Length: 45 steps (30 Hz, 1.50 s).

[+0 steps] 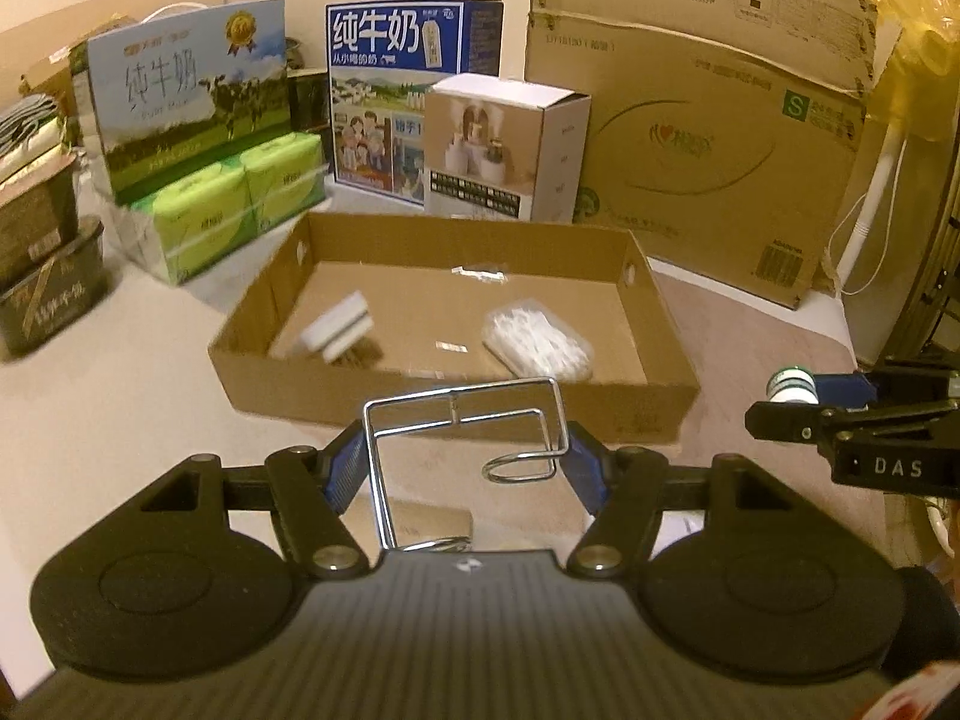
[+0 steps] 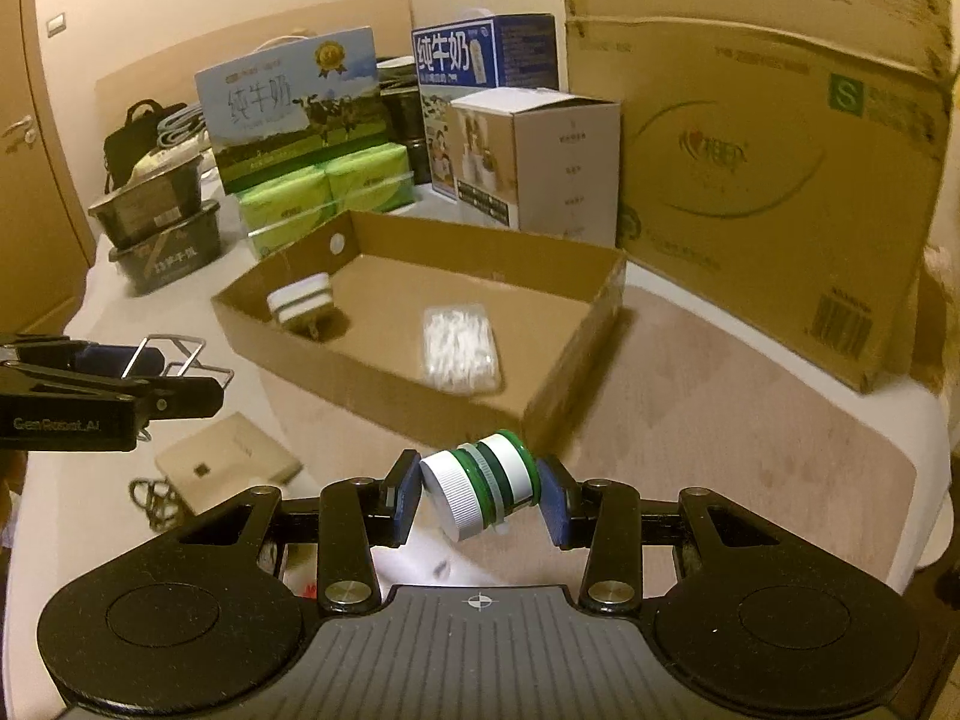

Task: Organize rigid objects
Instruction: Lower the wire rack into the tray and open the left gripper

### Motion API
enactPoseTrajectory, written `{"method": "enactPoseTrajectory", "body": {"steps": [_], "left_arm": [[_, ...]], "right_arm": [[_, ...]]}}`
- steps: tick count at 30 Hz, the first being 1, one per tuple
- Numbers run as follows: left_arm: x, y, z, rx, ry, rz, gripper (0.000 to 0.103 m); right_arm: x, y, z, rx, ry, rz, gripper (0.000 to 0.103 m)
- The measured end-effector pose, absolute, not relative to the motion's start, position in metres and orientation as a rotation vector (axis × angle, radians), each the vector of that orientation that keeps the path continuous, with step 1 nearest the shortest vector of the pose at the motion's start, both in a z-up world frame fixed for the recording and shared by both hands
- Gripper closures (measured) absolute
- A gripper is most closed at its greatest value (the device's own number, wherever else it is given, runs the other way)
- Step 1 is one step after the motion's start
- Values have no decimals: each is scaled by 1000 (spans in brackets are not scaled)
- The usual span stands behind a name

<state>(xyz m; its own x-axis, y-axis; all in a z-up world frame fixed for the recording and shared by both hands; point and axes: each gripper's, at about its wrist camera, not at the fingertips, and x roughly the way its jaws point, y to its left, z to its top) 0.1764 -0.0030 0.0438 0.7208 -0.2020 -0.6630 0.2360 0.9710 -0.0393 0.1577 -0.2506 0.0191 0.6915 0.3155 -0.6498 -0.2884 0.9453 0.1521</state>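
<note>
My left gripper [image 1: 465, 471] is shut on a chrome wire rack [image 1: 457, 408], its blue pads pressing the rack's two sides. The rack hangs above the table, just short of the shallow cardboard tray [image 1: 300, 384]. My right gripper [image 2: 480, 489] is shut on a stack of white and green caps [image 2: 477, 483], tilted between the pads, near the tray [image 2: 360, 363]. Inside the tray lie a similar white-green stack [image 2: 300, 303] and a clear bag of cotton swabs [image 2: 459, 351]. Each gripper shows in the other's view: the right gripper [image 1: 792, 402] and the left gripper [image 2: 180, 375].
Behind the tray stand two milk cartons [image 1: 192, 102], green tissue packs [image 1: 240, 204], a white product box [image 1: 510, 147] and a large cardboard box [image 1: 708, 138]. Dark containers [image 1: 42, 276] are stacked at far left. A flat beige box [image 2: 228, 462] and a small chain [image 2: 150, 498] lie on the table.
</note>
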Motion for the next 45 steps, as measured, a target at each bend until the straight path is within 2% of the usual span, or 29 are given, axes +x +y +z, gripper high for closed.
{"method": "enactPoseTrajectory", "body": {"steps": [15, 29, 30, 33, 45], "left_arm": [[248, 0, 61, 141, 717, -283, 38], [299, -14, 30, 185, 766, -312, 38], [301, -15, 27, 189, 775, -310, 38], [304, -16, 24, 190, 775, -295, 27], [278, -1, 41, 140, 723, -260, 27]], "right_arm": [[242, -233, 40, 32, 737, 379, 61], [294, -227, 13, 8, 795, 365, 61], [295, -227, 11, 8, 799, 365, 61], [297, -228, 6, 11, 809, 361, 61], [287, -226, 6, 0, 824, 368, 61]]}}
